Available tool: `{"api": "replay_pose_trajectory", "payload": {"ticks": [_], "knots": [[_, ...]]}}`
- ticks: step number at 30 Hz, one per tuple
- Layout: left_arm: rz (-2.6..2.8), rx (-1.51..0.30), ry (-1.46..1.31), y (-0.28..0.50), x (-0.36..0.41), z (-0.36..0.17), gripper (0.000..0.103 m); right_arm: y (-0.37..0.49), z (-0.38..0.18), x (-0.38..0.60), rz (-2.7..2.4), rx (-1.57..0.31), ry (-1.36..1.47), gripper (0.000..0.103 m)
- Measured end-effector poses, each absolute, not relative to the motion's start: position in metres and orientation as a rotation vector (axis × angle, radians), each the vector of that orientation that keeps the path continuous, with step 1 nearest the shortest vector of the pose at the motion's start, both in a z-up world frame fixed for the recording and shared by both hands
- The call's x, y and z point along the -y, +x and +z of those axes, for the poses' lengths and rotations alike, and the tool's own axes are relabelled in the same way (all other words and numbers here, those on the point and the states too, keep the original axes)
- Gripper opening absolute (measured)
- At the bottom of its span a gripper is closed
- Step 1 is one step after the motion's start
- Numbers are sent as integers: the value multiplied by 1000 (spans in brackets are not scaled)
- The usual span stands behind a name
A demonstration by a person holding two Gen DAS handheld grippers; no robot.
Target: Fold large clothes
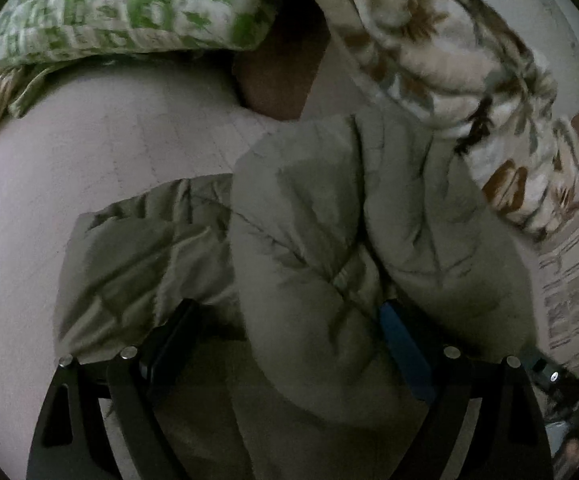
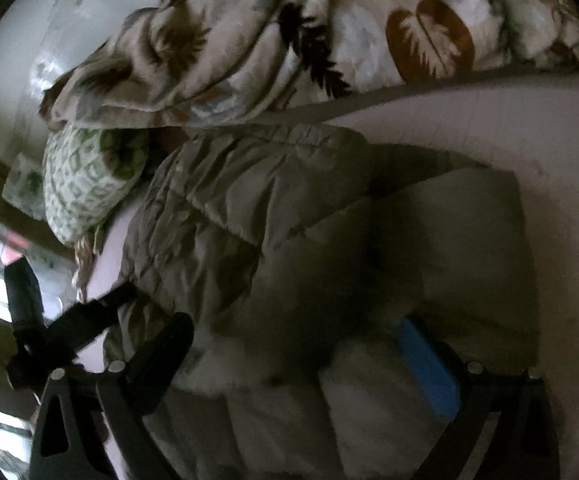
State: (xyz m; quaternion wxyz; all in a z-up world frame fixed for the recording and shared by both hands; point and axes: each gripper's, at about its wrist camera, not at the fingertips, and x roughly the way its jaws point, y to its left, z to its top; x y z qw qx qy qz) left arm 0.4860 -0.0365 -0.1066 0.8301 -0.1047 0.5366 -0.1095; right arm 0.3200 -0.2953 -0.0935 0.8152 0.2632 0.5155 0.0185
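Note:
An olive-grey puffer jacket (image 1: pixel 321 248) lies bunched on a pale bed sheet (image 1: pixel 69 168). My left gripper (image 1: pixel 289 320) has wide jaws with a thick fold of the jacket between the fingers (image 1: pixel 403 344). In the right wrist view the same jacket (image 2: pixel 289 216) fills the middle. My right gripper (image 2: pixel 293 344) also stands wide, with padded jacket fabric lying between its fingers (image 2: pixel 425 364). I cannot tell whether either gripper squeezes the cloth. The left gripper's body (image 2: pixel 49 320) shows at the left edge of the right wrist view.
A green-and-white patterned pillow (image 1: pixel 121 8) lies at the head of the bed; it also shows in the right wrist view (image 2: pixel 85 176). A cream blanket with brown leaf prints (image 1: pixel 469 92) is heaped beside the jacket (image 2: pixel 329 40). The wall (image 2: pixel 29 60) is behind it.

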Motion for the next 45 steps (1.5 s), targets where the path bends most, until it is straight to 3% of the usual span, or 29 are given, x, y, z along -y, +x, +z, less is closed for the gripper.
{"api": "replay_pose_trajectory", "payload": {"ticks": [13,15,17,18,19,20,21,23,24,26,34,39,45], "knots": [[-241,-1148,-150,473,45,-131,92,323,-119,285,20,-1199,530,101],[-244,-1157,-125,474,47,-132,92,319,-117,285,17,-1184,537,83],[-236,-1165,-120,475,48,-134,92,318,-115,287,27,-1165,579,54],[-232,-1165,-114,476,49,-134,91,319,-114,286,37,-1160,599,48],[-231,-1157,-109,475,50,-134,87,319,-114,284,47,-1155,610,36],[-233,-1137,-99,473,52,-131,70,320,-113,281,57,-1148,614,28],[-241,-1116,-85,468,60,-125,45,320,-110,279,65,-1142,611,24],[-267,-1075,-64,461,63,-115,25,318,-102,269,100,-1118,583,17],[-274,-1039,-50,454,64,-105,18,316,-96,263,114,-1104,564,17],[-294,-993,-62,445,62,-90,14,308,-81,254,130,-1076,509,15],[-387,-845,-115,362,31,-24,13,256,-9,243,219,-958,436,14],[-428,-874,-125,292,24,-44,13,207,2,243,287,-951,446,14],[-386,-989,-78,267,38,-122,14,165,-80,238,209,-1080,421,14]]}}
